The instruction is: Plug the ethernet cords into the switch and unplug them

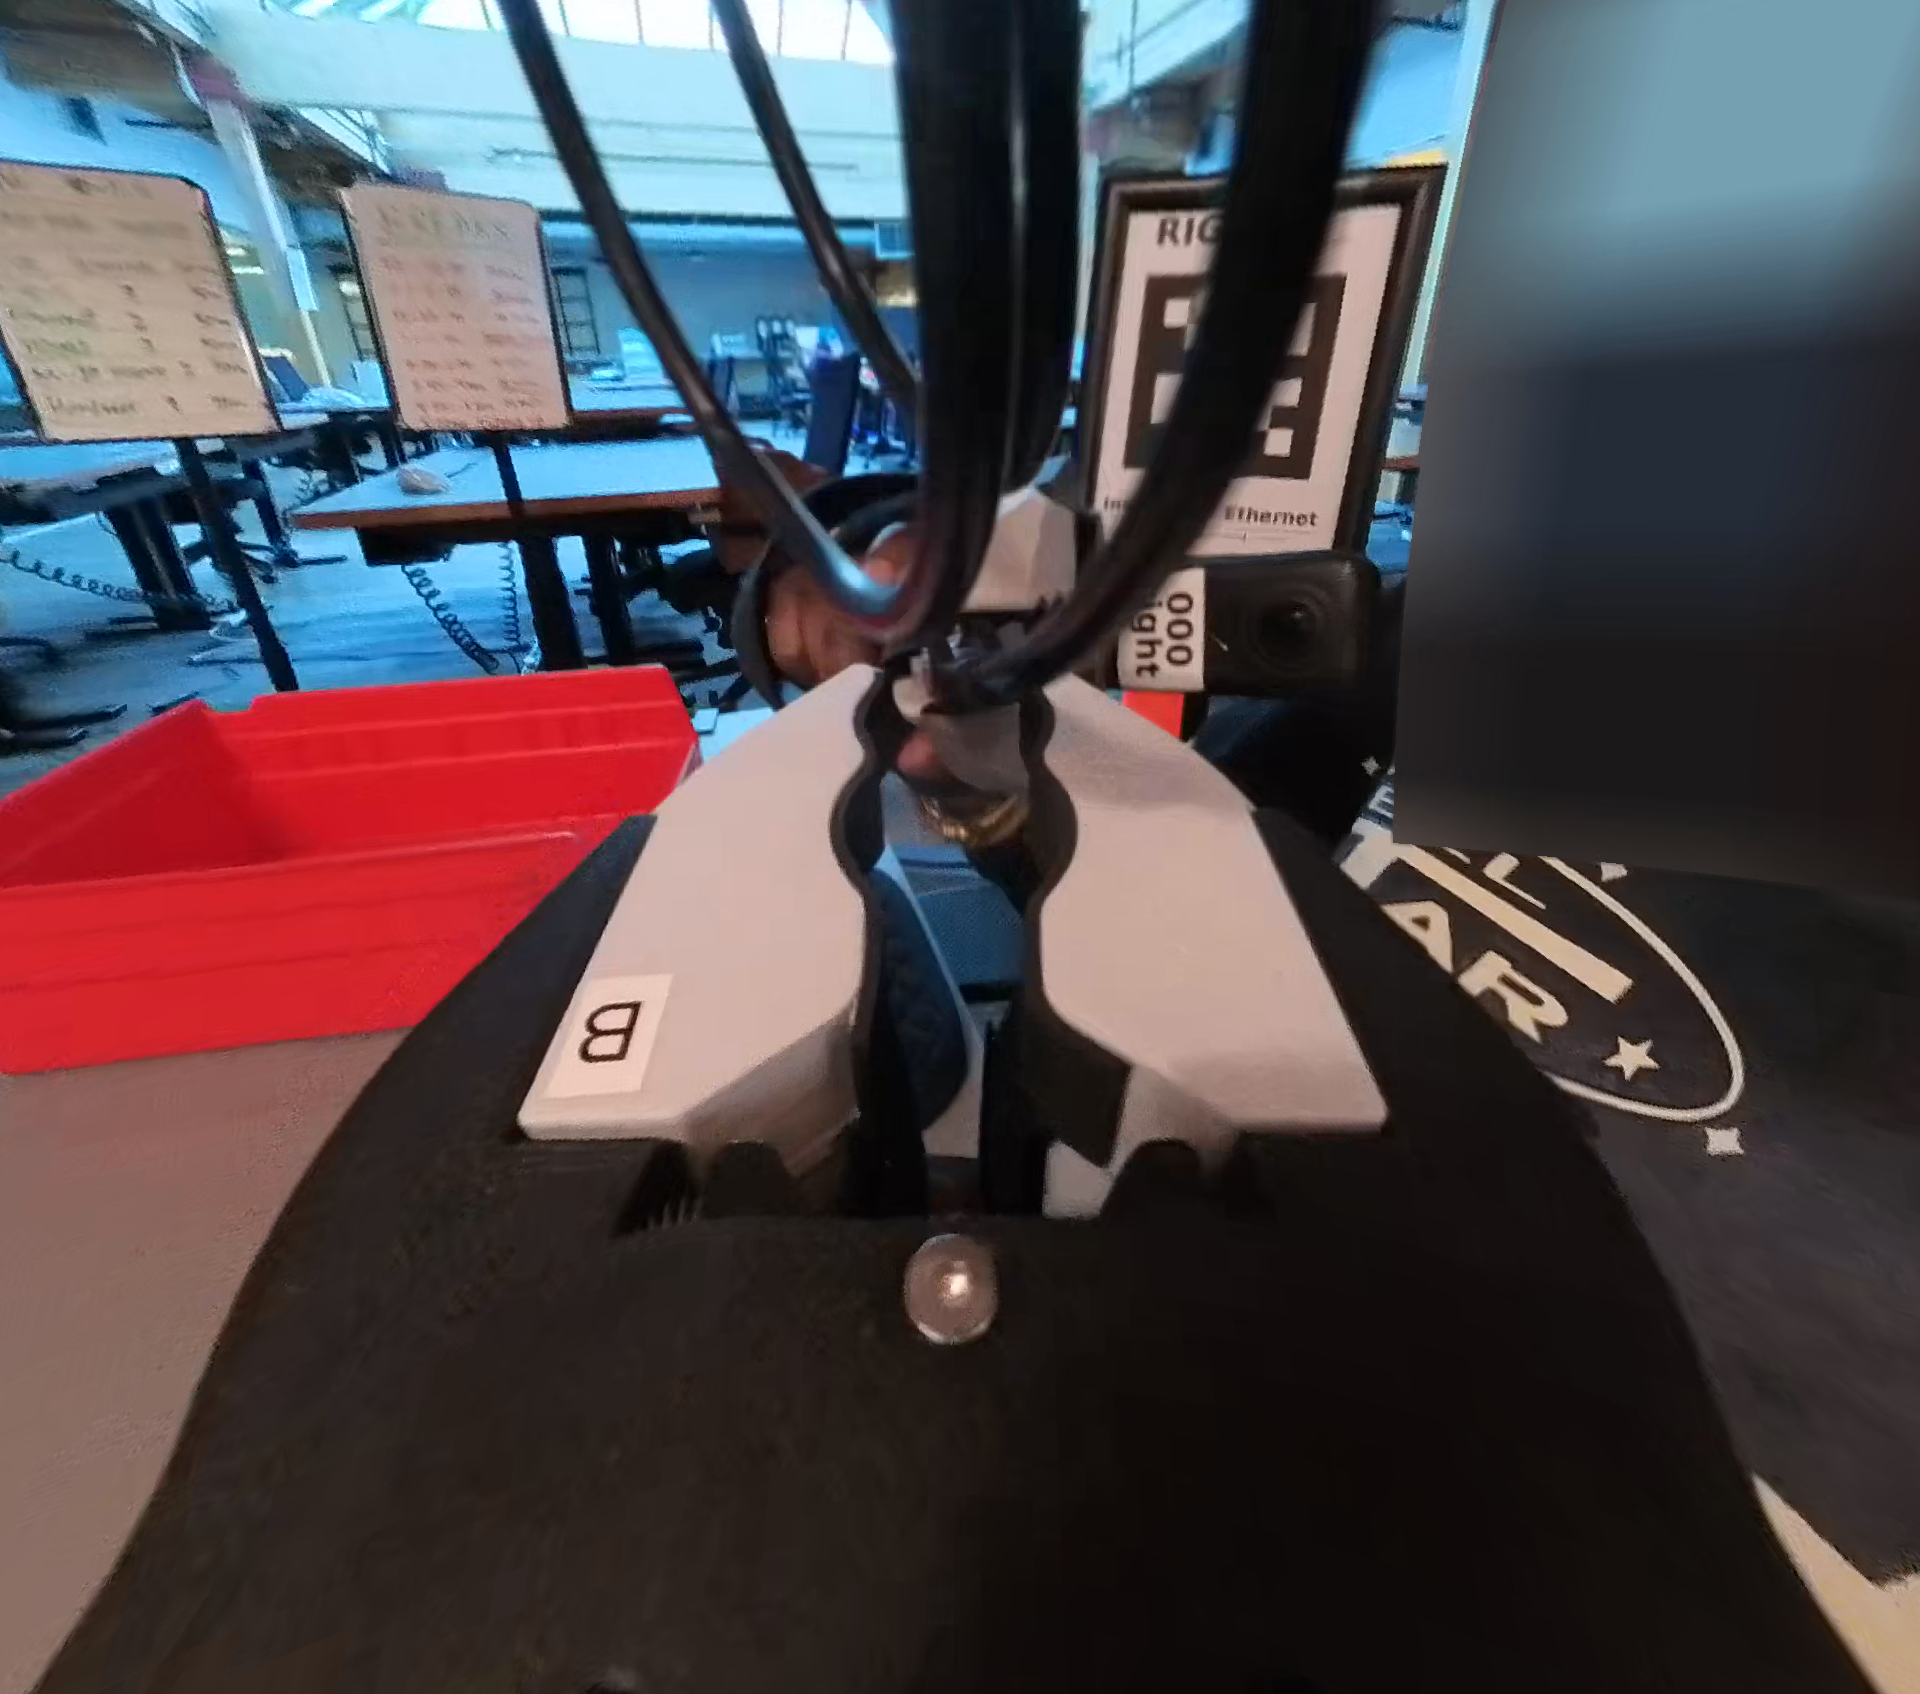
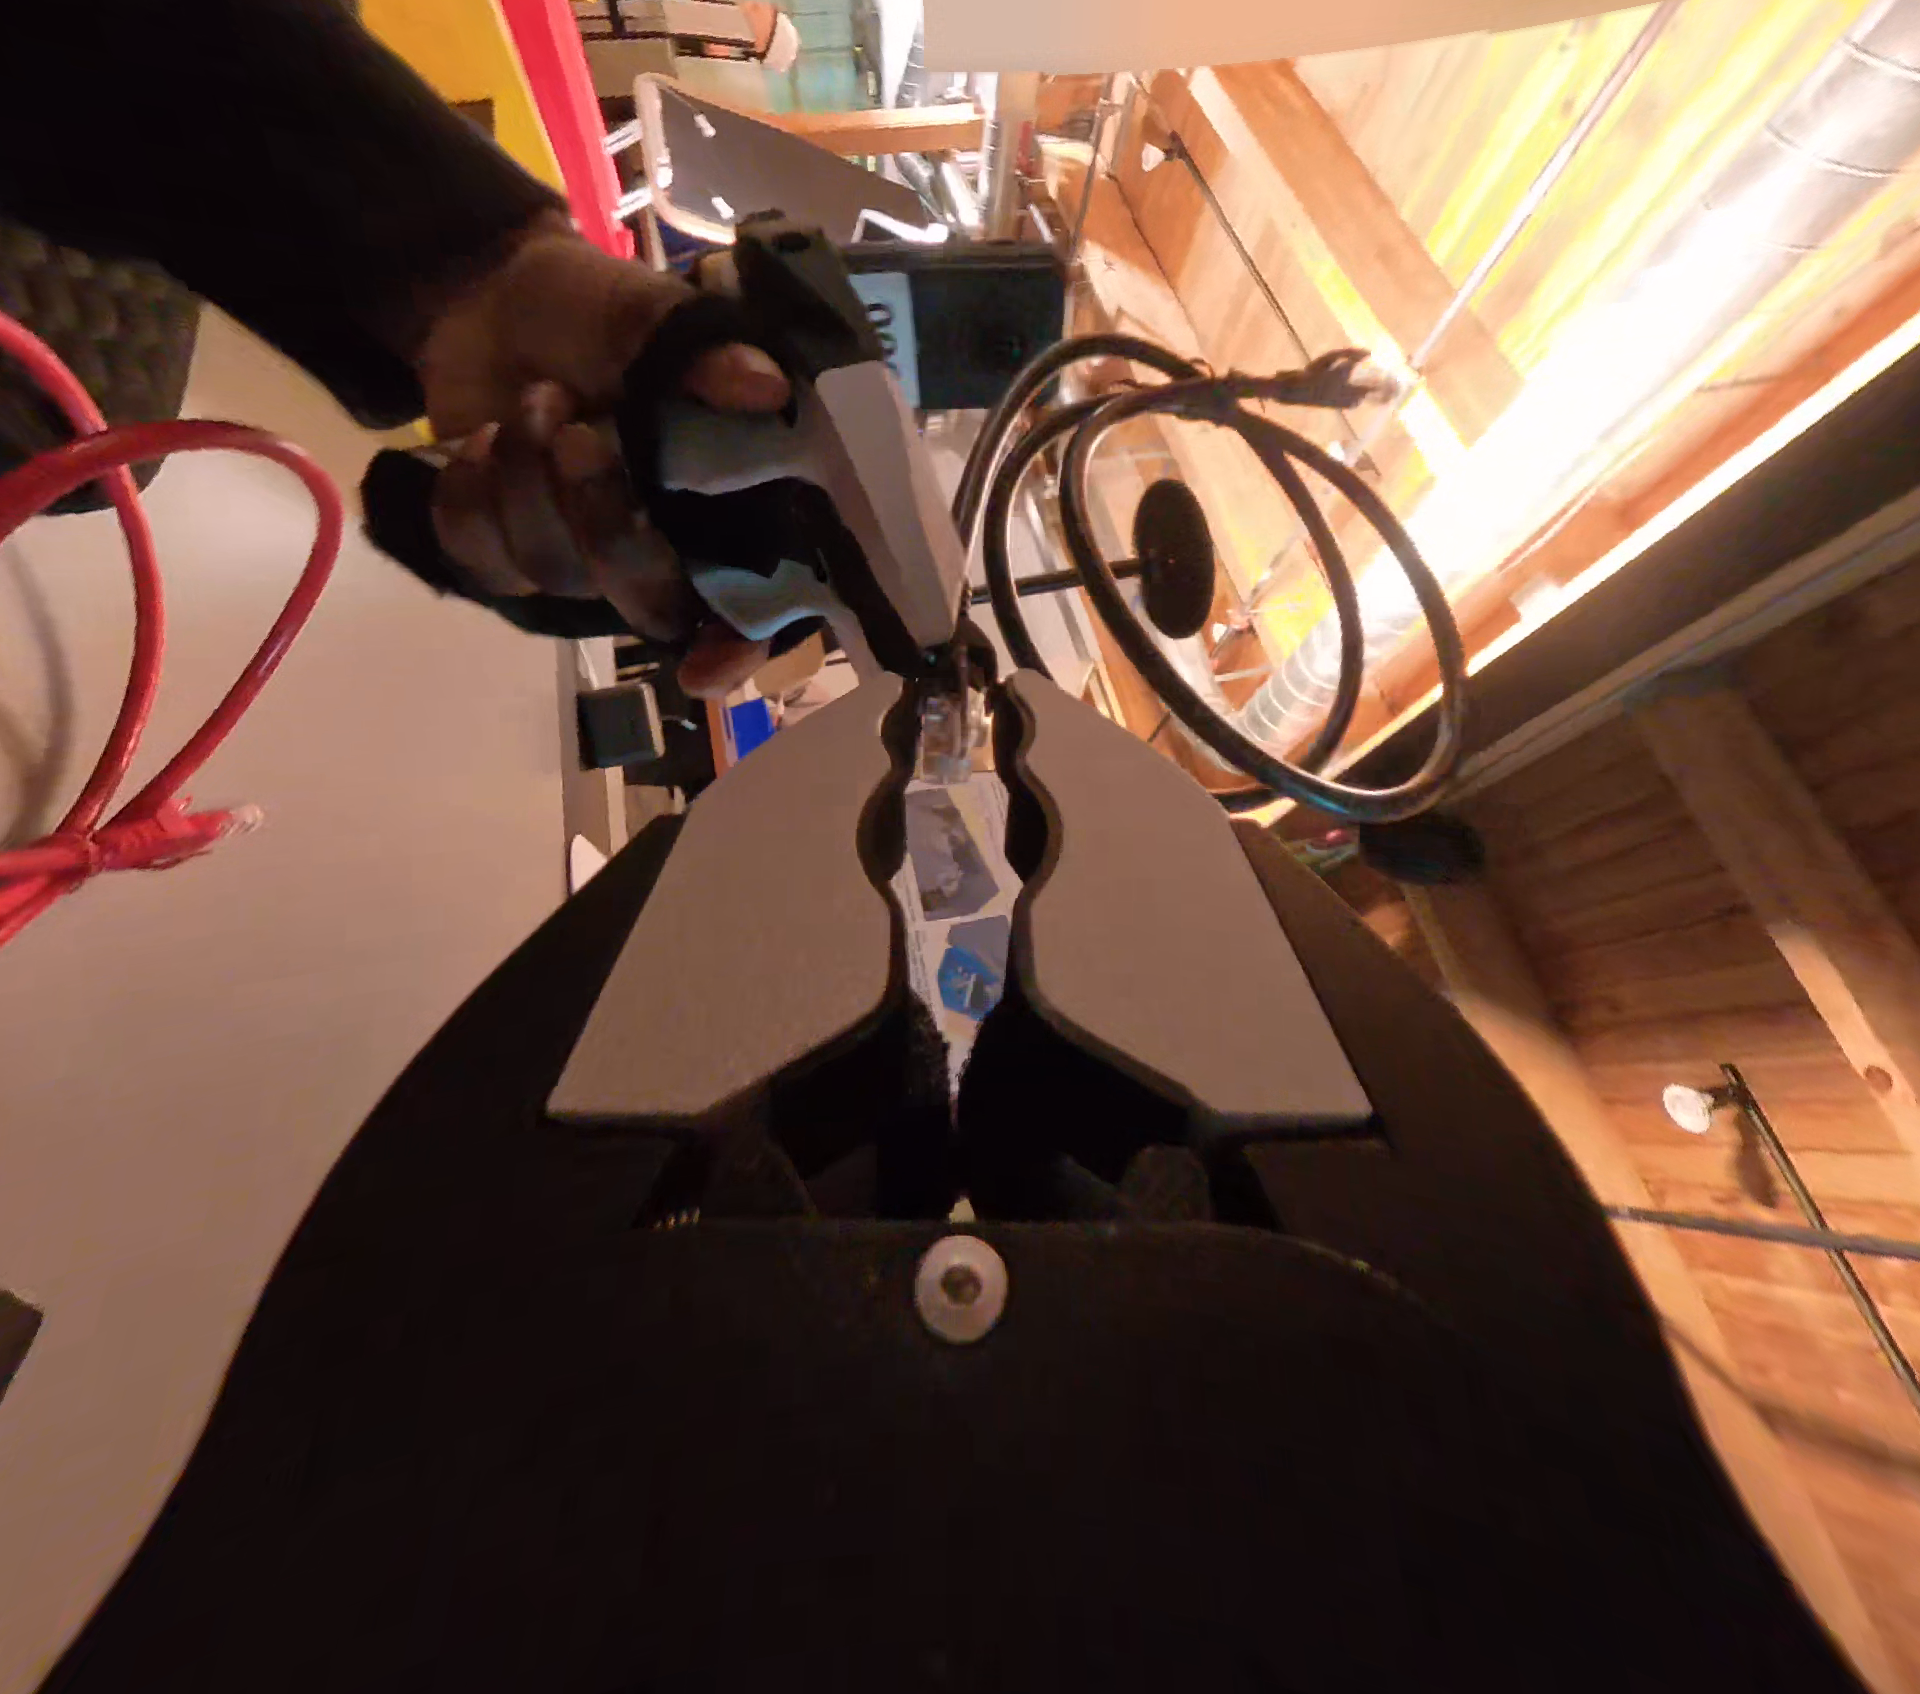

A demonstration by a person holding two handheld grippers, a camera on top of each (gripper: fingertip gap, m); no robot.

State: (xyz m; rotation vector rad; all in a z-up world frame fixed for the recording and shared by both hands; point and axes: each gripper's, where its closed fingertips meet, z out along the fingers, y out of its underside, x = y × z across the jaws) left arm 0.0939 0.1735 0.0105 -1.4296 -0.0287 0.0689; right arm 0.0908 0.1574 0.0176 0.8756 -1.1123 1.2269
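Though raised clear of the pale grey counter (image 1: 94, 1229), left tool (image 1: 956, 699) clamped tight at the fingertips on a thin black ethernet cord (image 1: 977, 294), loops of it rising past the lens and out the top edge. Tip to tip with it, right tool (image 2: 951, 699), fingers narrowly parted around the cord's clear plastic plug (image 2: 945, 735); cannot tell whether the pads actually press it (slim gaps either side).

Room to move: tight on the left tool's left, with the near wall of an open red plastic bin (image 1: 312, 865) close beside its body. Upright black-framed white sign (image 1: 1257, 356) just behind the right tool. Open air above both tools.

Seen only from the right wrist (picture turned on its side): full round coil of the black cord hanging free beyond the tips, touching nothing; a person's hand (image 2: 540, 460) wrapped around the left tool's handle; a bundled red ethernet cord (image 2: 156, 605) on the counter at the frame edge, well apart from both tools. Seen only from the left wrist: bin and sign.
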